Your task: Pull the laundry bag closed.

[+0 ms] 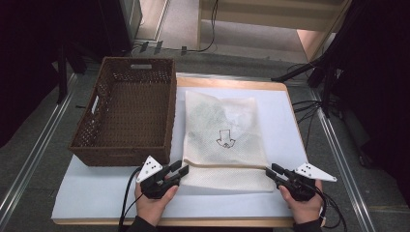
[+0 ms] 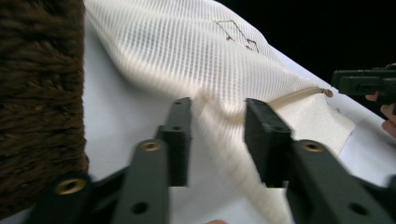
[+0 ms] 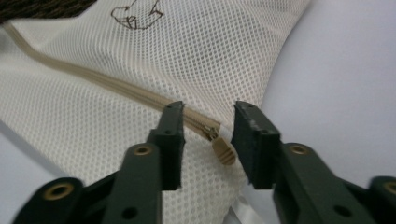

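Observation:
A cream mesh laundry bag [image 1: 225, 137] with a dark printed mark lies flat on the white table [image 1: 96, 193], its beige zipper [image 1: 227, 166] running along the near edge. My left gripper [image 1: 176, 172] sits at the bag's near left corner with its jaws apart; mesh [image 2: 219, 116] lies between them and the pads do not press it. My right gripper [image 1: 271, 172] is at the near right corner, jaws apart around the zipper's end. The zipper pull [image 3: 223, 150] lies loose between the pads [image 3: 173, 122], touching neither.
A dark brown wicker basket [image 1: 126, 111] stands on the table's left, just beyond my left gripper [image 2: 218, 126]; its wall [image 2: 39, 98] is close at that side. Bare white table lies on the right [image 3: 345, 70] of the bag. Black stands and cables surround the table.

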Action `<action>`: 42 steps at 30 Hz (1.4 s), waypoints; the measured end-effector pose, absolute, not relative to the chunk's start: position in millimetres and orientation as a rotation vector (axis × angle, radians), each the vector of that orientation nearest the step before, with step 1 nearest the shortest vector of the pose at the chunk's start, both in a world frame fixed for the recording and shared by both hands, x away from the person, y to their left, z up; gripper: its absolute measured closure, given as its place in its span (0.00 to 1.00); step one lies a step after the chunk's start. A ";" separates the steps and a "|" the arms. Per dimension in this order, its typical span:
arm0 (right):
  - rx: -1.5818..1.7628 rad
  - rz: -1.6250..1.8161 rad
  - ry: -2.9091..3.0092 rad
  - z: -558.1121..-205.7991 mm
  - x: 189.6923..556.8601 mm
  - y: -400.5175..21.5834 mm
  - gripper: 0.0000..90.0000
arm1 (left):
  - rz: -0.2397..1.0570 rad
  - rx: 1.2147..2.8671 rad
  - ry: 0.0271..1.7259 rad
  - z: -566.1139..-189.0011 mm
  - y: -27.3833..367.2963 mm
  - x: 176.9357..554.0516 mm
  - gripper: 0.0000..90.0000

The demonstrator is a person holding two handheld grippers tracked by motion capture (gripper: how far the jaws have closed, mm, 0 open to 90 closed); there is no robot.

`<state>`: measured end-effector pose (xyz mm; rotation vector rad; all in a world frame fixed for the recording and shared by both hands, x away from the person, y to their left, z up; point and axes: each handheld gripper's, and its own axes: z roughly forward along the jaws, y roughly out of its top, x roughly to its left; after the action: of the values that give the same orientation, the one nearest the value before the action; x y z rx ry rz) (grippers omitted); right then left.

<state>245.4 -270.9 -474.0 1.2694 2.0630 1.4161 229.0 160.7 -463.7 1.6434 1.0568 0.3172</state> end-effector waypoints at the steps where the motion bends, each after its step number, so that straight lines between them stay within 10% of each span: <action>1: 1.261 1.420 2.058 -473.5 245.3 -270.7 0.59 | 0.321 1.639 1.054 -462.6 162.2 227.5 0.59; 9: 1.244 1.420 2.028 -471.7 248.0 -269.0 0.29 | 0.404 1.679 1.005 -457.2 170.6 218.8 0.29; 24: 1.286 1.414 2.010 -470.6 253.7 -277.4 0.05 | 0.413 1.675 0.976 -452.7 209.7 212.8 0.01; 42: 1.316 1.408 1.975 -469.5 257.2 -286.8 0.02 | 0.507 1.666 1.008 -450.9 246.3 204.3 0.00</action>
<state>257.2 -286.8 -469.5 1.3155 1.9750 1.4075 204.3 246.3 -450.9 1.6658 1.0079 0.5071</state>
